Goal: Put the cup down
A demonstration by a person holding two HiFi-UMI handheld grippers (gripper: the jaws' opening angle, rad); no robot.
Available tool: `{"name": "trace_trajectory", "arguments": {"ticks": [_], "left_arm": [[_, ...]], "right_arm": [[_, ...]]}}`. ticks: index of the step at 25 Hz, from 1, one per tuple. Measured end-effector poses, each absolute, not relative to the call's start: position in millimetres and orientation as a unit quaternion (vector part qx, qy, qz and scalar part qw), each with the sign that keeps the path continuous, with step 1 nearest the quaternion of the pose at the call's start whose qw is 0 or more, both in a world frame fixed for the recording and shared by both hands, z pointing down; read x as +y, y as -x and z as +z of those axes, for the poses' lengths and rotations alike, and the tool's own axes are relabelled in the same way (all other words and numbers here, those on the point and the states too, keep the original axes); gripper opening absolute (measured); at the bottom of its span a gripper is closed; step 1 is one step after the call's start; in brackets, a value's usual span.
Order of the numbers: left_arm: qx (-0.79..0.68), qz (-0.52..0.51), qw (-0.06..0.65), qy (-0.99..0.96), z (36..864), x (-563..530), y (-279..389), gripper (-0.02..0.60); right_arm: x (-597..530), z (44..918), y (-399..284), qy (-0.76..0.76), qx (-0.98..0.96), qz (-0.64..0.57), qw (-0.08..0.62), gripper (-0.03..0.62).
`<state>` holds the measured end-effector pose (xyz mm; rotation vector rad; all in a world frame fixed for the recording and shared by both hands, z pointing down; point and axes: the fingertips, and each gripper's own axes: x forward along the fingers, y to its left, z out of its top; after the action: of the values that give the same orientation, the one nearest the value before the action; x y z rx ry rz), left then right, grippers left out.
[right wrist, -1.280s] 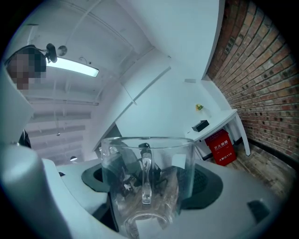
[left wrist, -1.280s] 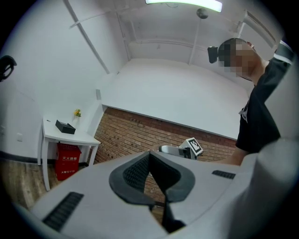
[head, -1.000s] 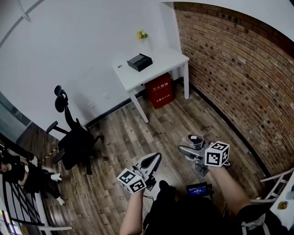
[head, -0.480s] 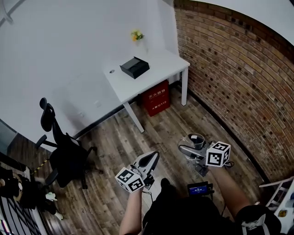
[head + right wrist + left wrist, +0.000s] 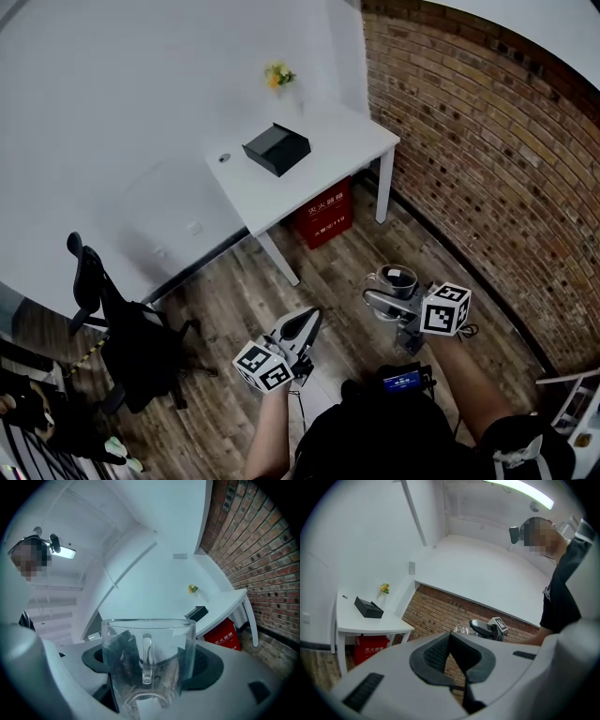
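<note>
A clear glass cup (image 5: 147,660) with a handle sits between the jaws of my right gripper (image 5: 149,672), which is shut on it. In the head view the cup (image 5: 396,279) hangs upright over the wooden floor, held by the right gripper (image 5: 390,292) at the right. My left gripper (image 5: 307,321) is at the lower middle, shut with nothing in it; its jaws meet at the tips in the left gripper view (image 5: 450,636). A white table (image 5: 328,141) stands ahead against the wall, well beyond both grippers.
On the table lie a black box (image 5: 277,148) and a small vase of yellow flowers (image 5: 277,75). A red box (image 5: 323,213) sits under it. A brick wall (image 5: 487,159) runs along the right. A black office chair (image 5: 122,328) stands at the left.
The table has drifted lower and nearer in the head view, and the chair has slid towards the left edge. Both grippers keep their pose, the cup still held.
</note>
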<state>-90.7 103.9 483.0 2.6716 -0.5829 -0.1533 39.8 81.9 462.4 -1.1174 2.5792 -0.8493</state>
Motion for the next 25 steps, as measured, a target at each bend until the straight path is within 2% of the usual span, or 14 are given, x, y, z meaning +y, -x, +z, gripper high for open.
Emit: {"name": "trace_trajectory", "arguments": {"ticks": [6, 12, 25], "left_arm": [[-0.212, -0.058, 0.205, -0.954, 497.3, 33.6, 76.3, 0.008], [-0.225, -0.058, 0.203, -0.951, 506.6, -71.0, 60.3, 0.008], [-0.262, -0.058, 0.19, -0.944, 478.9, -285.6, 33.2, 0.008]], "right_arm": [[9.8, 483.9, -51.6, 0.375, 0.872, -0.297, 0.1, 0.419], [-109.2, 488.4, -60.8, 0.348, 0.884, -0.294, 0.105, 0.419], [-316.9, 471.1, -61.4, 0.284, 0.906, -0.3, 0.089, 0.419]]}}
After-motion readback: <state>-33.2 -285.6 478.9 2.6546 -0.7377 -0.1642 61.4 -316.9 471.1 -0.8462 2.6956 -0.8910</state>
